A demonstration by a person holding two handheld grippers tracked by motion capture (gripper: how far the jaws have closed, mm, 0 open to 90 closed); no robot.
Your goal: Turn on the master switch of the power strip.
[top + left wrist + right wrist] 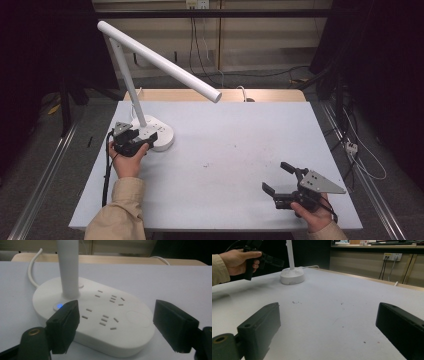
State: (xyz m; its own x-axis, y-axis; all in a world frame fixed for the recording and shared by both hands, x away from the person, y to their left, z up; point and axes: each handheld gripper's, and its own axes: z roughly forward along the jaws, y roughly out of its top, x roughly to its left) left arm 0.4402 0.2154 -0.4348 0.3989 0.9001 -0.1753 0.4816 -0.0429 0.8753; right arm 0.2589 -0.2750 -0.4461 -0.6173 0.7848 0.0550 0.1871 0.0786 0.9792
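**Pale surface, lamp at its far left**

Grey-white surface carries a white desk lamp with a long tube head; its oval white plastic base with sockets sits at the far left, a blue light glowing. Left hand-held gripper hovers just over the base, jaws apart, gripping nothing. Right hand-held gripper sits well apart, jaws wide.

A pale grey desk is filling the middle of the high view. Toward its upper left a white lamp base is sitting flat on it, while faint specks, perhaps scuffs, are dotting the centre.
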